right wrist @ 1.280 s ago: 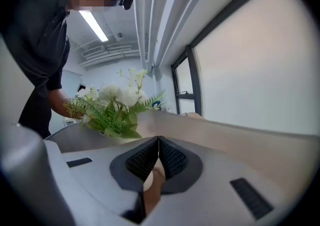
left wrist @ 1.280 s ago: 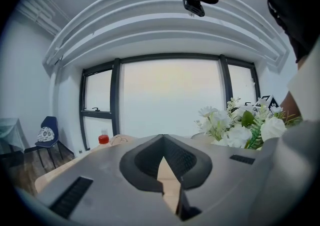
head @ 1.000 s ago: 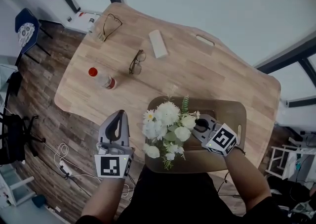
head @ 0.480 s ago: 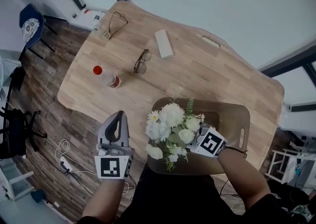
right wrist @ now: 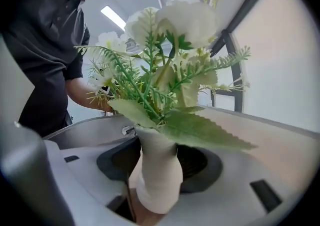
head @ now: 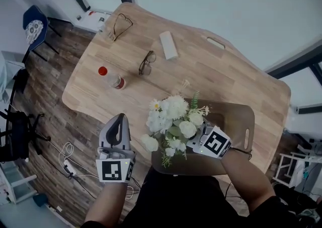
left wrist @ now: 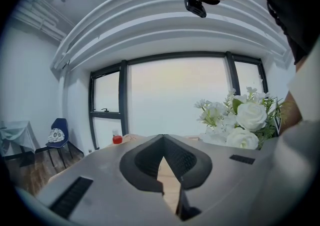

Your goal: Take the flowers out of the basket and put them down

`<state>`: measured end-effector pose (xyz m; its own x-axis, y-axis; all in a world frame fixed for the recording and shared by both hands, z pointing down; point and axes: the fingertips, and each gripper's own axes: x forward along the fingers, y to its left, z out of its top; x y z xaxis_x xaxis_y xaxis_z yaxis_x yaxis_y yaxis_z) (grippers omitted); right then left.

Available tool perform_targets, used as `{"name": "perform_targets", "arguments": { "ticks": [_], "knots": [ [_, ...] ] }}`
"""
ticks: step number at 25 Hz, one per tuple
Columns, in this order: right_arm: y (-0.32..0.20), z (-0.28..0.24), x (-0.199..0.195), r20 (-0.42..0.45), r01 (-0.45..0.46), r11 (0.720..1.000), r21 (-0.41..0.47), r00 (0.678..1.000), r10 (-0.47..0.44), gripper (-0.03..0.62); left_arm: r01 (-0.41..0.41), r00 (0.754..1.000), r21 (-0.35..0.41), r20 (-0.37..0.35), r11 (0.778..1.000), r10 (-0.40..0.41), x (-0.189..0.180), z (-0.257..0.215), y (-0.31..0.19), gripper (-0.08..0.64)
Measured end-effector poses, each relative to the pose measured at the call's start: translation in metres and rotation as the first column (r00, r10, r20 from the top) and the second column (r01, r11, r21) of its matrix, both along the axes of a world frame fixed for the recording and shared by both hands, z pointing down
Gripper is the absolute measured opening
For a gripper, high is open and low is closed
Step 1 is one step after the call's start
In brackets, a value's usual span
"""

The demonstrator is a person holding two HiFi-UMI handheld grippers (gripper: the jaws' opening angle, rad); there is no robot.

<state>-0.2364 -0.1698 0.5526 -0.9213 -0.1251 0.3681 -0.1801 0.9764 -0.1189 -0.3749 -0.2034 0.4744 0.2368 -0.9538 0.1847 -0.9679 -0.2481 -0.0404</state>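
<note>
Your right tongs (head: 197,140) have just been closing and grip the flowers (head: 173,108) by the stem over the basket (head: 242,121). Your left tongs (head: 118,121) are closed and empty. A bottle (head: 111,78) and glasses (head: 146,63) lie beyond.

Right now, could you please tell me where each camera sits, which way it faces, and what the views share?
Head view: on the head, steeply down at table, basket, flowers; forearms, left gripper, right gripper show.
Left gripper view: on that gripper, roughly level over its shut jaws toward windows; torso upper right.
Right gripper view: on that gripper, facing the stem its jaws have just closed on; torso, arm at left.
Shared: flowers in all three.
</note>
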Motion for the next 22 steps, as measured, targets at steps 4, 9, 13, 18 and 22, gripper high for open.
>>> {"name": "perform_targets", "arguments": {
  "ticks": [4, 9, 13, 18, 22],
  "knots": [
    [-0.002, -0.017, 0.008, 0.023, -0.038, 0.999, 0.017, 0.999, 0.038, 0.249, -0.019, 1.0, 0.011, -0.003, 1.0, 0.019, 0.008, -0.007, 0.0, 0.005],
    [-0.003, -0.039, 0.019, 0.03, -0.087, 0.996, 0.032, 0.996, 0.086, 0.249, -0.039, 0.999, 0.026, -0.004, 0.999, 0.039, 0.019, -0.021, 0.002, 0.005],
    [-0.004, -0.048, 0.033, 0.04, -0.129, 0.991, 0.04, 0.991, 0.127, 0.249, -0.06, 0.998, 0.04, -0.002, 0.997, 0.061, 0.03, -0.029, 0.001, 0.005],
    [-0.005, -0.064, 0.048, 0.056, -0.183, 0.982, 0.046, 0.982, 0.181, 0.249, -0.103, 0.995, 0.071, -0.001, 0.992, 0.103, 0.045, -0.042, 0.003, 0.005],
    [-0.005, -0.084, 0.063, 0.085, -0.223, 0.972, 0.069, 0.972, 0.217, 0.247, -0.13, 0.991, 0.104, -0.002, 0.986, 0.131, 0.057, -0.058, 0.002, 0.005]
  ]
}}
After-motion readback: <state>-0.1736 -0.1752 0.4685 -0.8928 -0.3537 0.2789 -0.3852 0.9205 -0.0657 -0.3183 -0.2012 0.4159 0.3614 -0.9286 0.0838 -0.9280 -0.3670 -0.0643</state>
